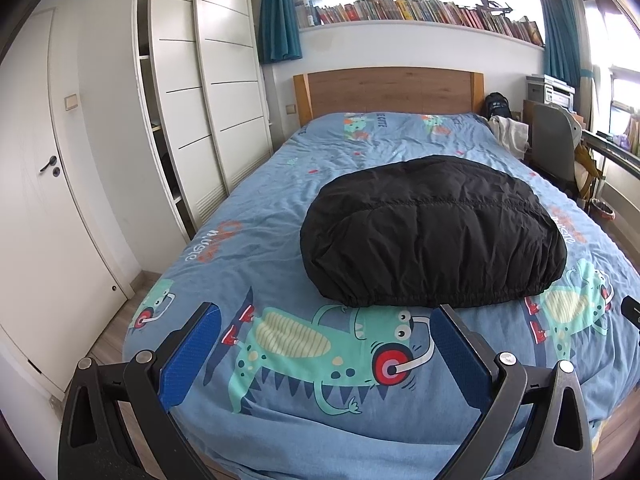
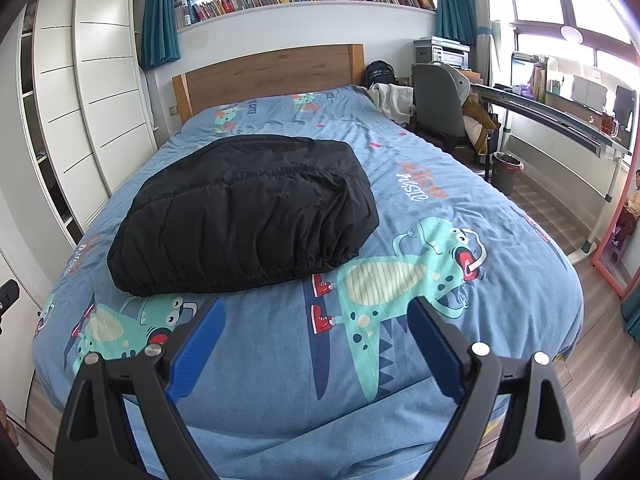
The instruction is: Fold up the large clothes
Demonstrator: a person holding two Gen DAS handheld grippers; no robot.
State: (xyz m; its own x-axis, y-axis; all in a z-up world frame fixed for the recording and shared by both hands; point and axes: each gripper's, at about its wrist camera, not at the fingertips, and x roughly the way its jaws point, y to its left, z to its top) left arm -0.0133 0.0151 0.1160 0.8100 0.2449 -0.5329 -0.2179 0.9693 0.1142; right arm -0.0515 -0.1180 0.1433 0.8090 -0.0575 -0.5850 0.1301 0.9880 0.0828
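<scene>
The underside of the folded black jacket (image 1: pixel 432 232) is pressed into the bed (image 1: pixel 280 208) and cannot be seen, nor how its sleeves lie inside the bundle; the near end of the bed runs behind the left gripper (image 1: pixel 324 350) and off the bottom edge; in the right wrist view the right gripper (image 2: pixel 316 344) covers that same end; the titles of the books (image 1: pixel 420 10) on the shelf are too small to read; a person (image 2: pixel 632 208) at the right edge is cut off, only part of the body showing; a dark object (image 1: pixel 632 308) at the left wrist view's right edge is cropped and cannot be identified.
</scene>
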